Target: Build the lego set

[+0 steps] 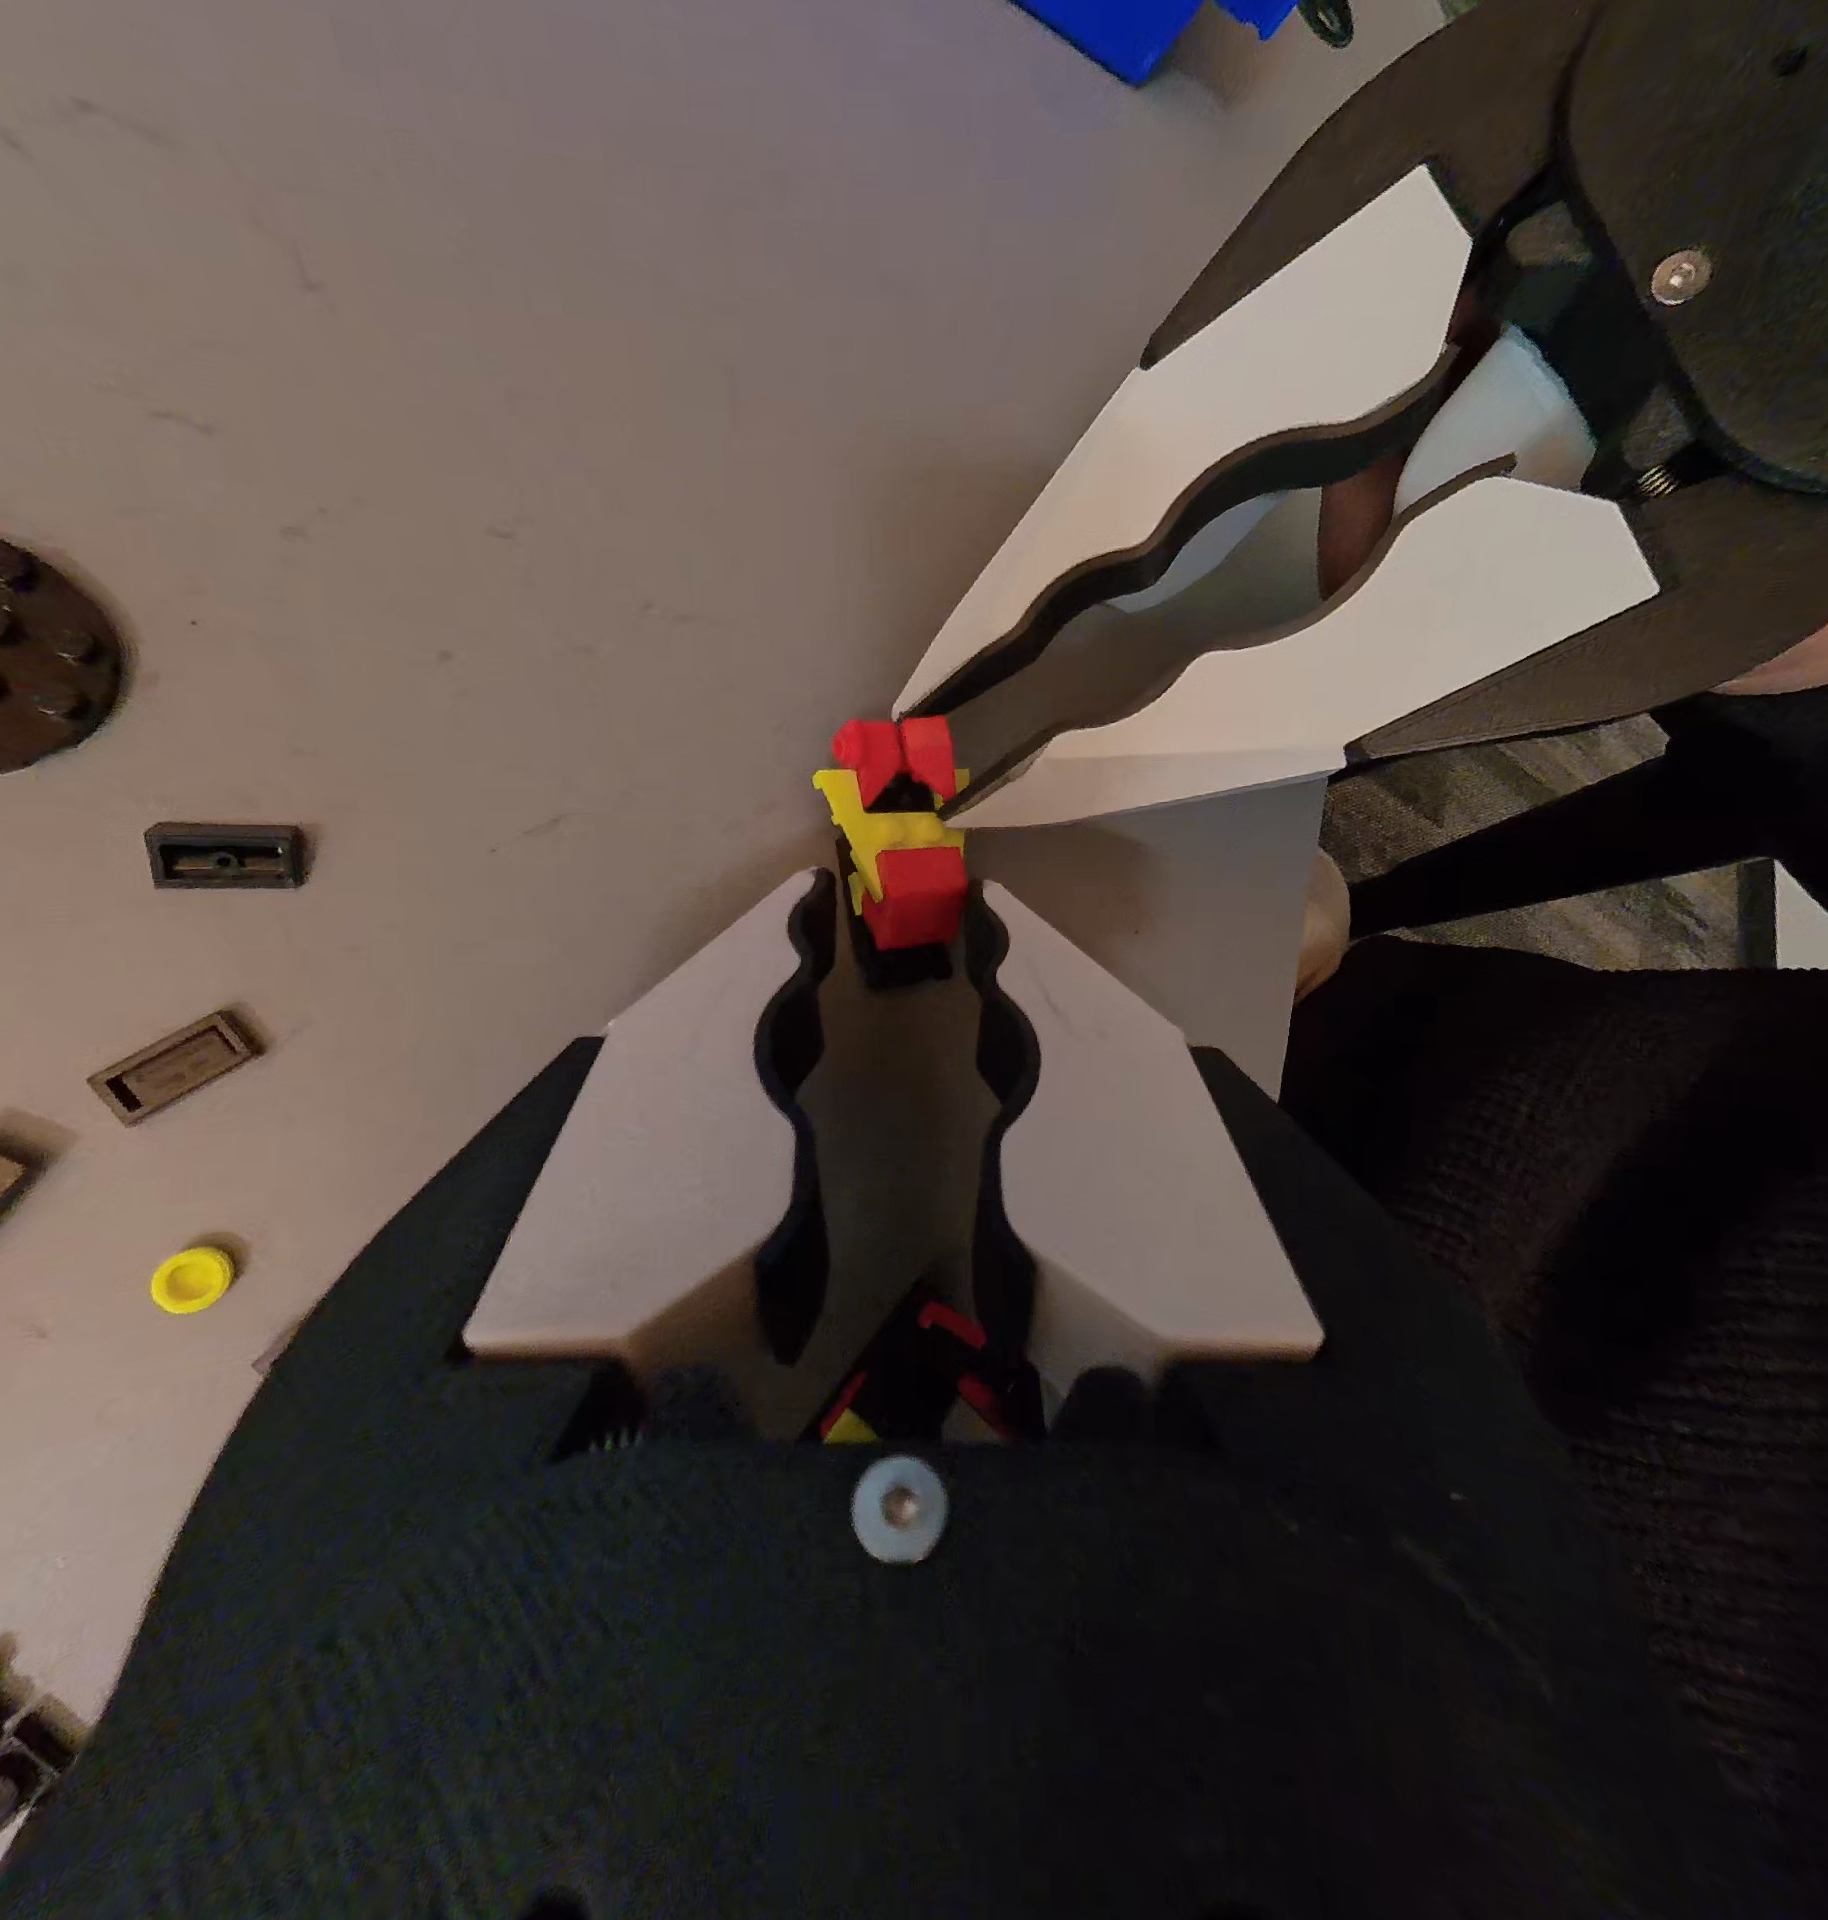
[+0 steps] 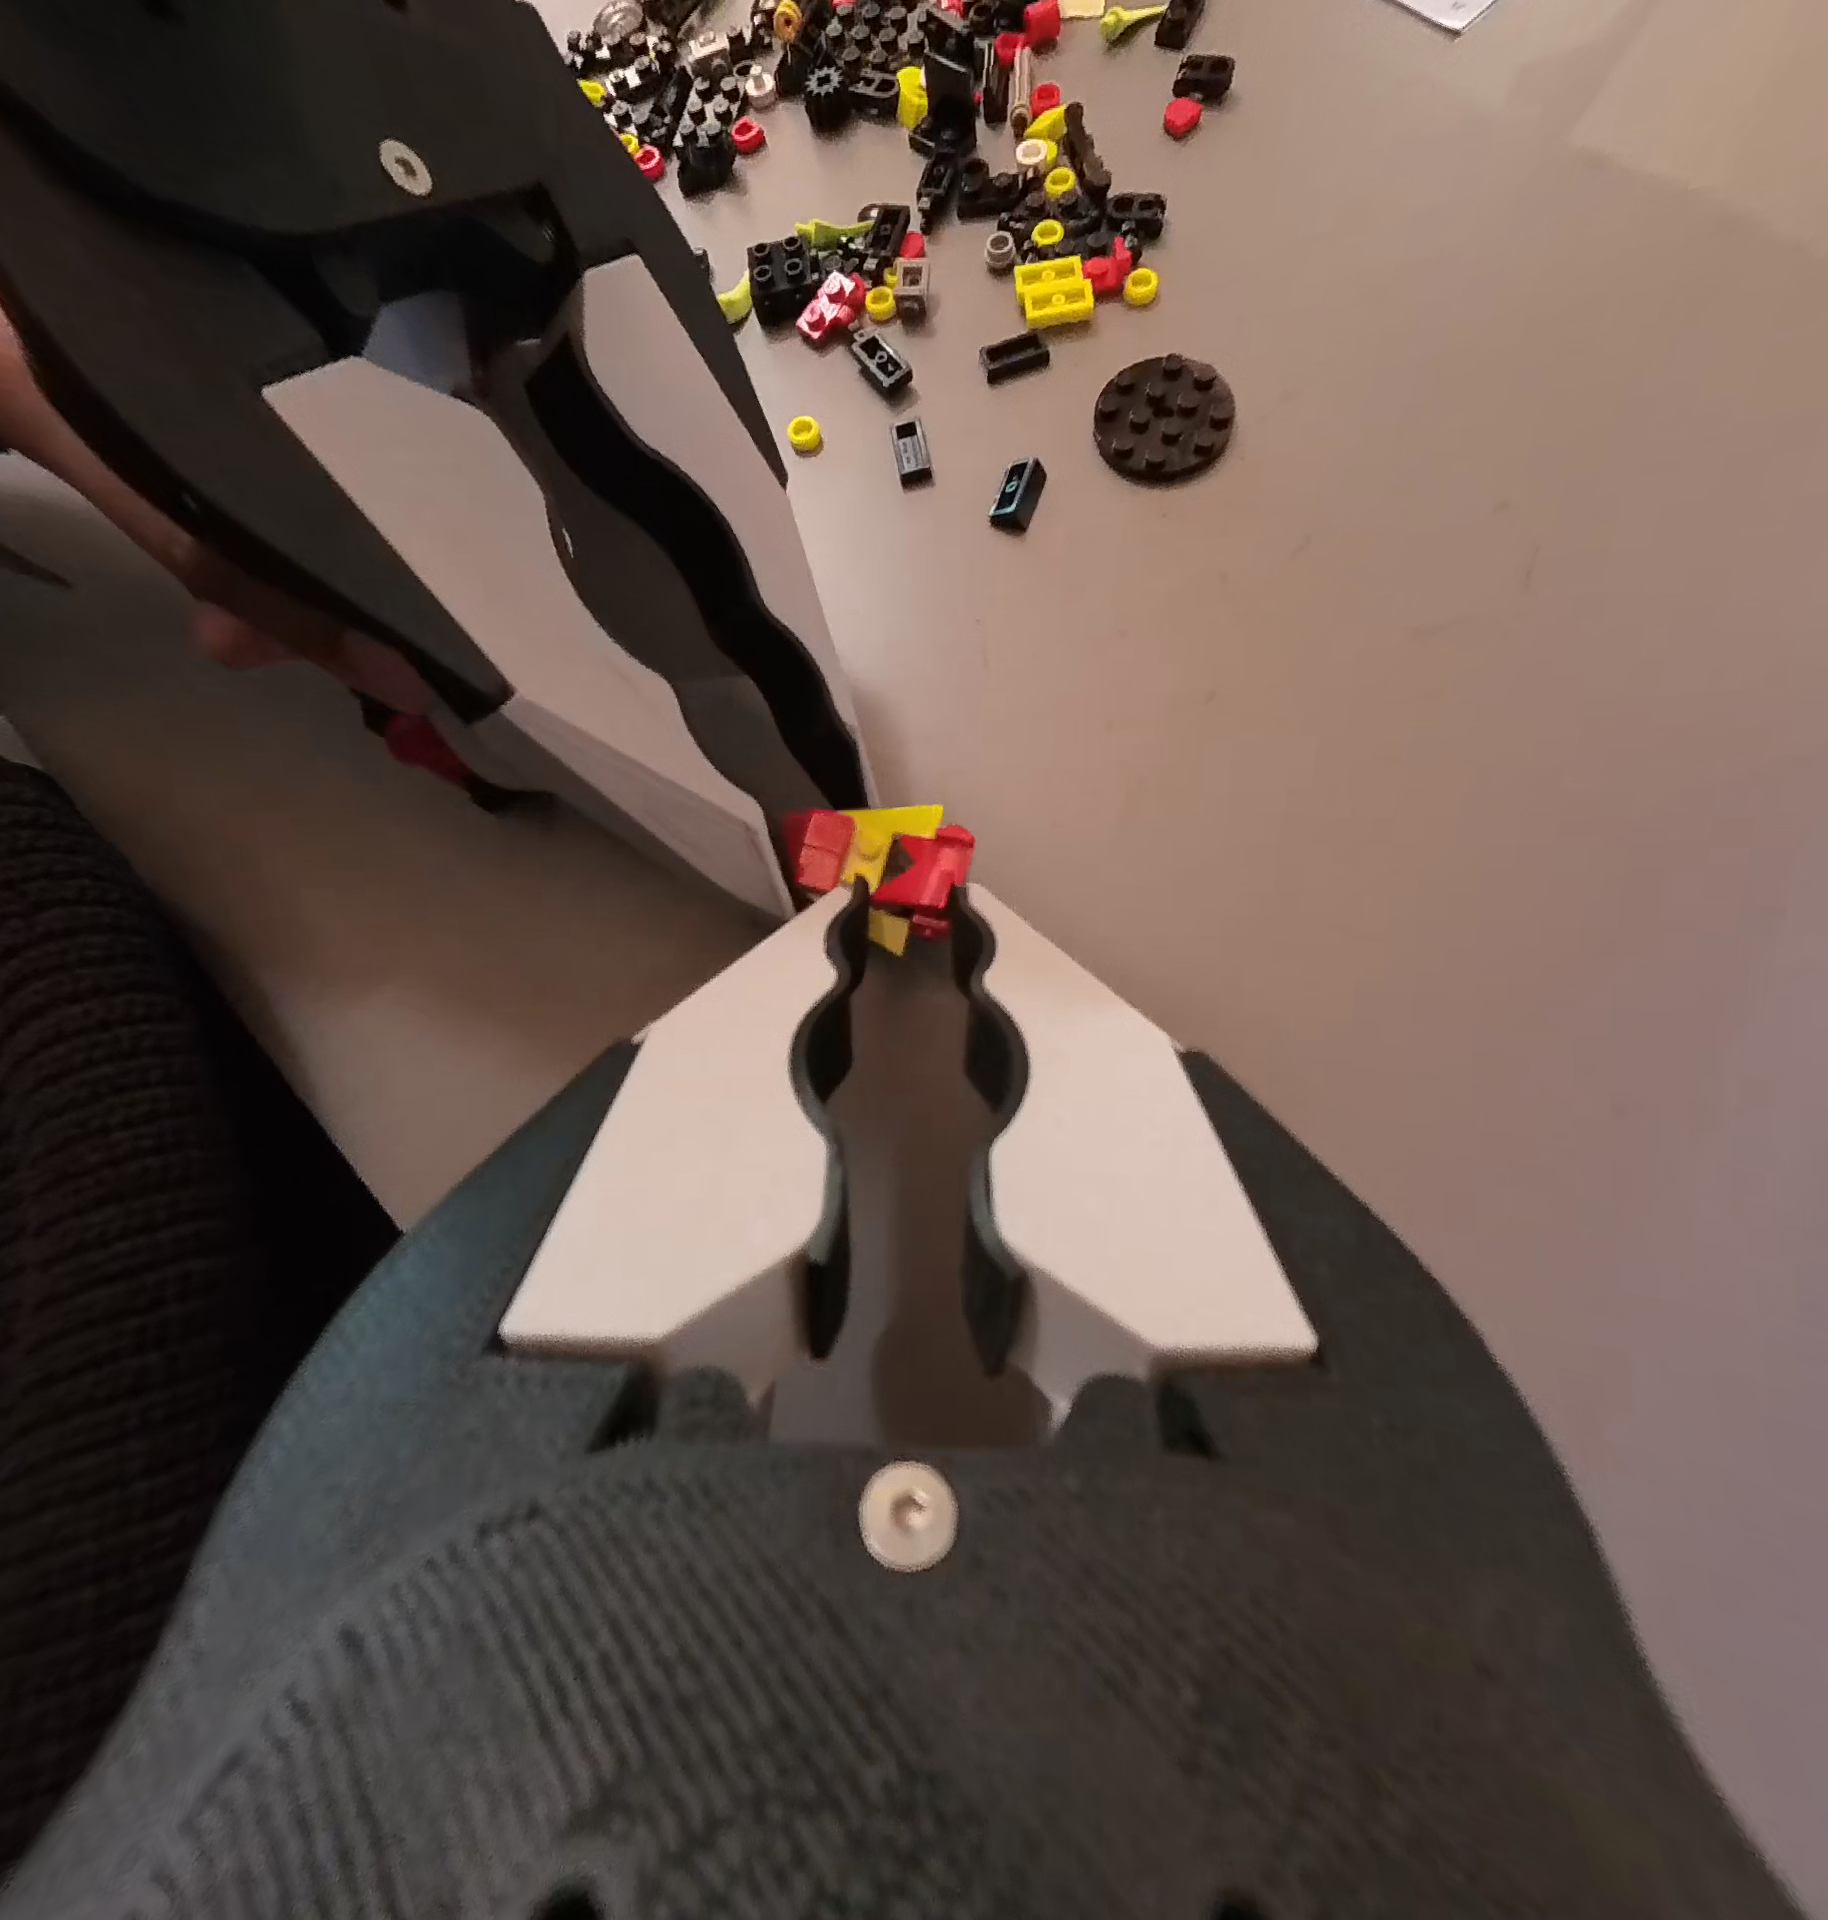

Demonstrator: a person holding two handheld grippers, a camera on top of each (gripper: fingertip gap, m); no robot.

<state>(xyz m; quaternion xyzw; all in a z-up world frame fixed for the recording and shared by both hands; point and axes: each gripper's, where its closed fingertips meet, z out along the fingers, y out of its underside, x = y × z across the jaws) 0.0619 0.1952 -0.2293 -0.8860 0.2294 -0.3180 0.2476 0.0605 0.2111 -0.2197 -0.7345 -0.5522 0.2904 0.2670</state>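
We held the half-built model (image 1: 899, 862) off the table, left gripper (image 1: 902, 914) and right gripper (image 2: 905, 914) both clenched on it; next, pressing its red end home.

table (image 1: 474, 364): beige, scuffed | floor (image 1: 1512, 810): grey carpet | light: warm, dim

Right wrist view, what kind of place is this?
Probably an indoor hobby or work desk: a plain beige tabletop strewn with loose lego pieces, and grey carpet past its edge.
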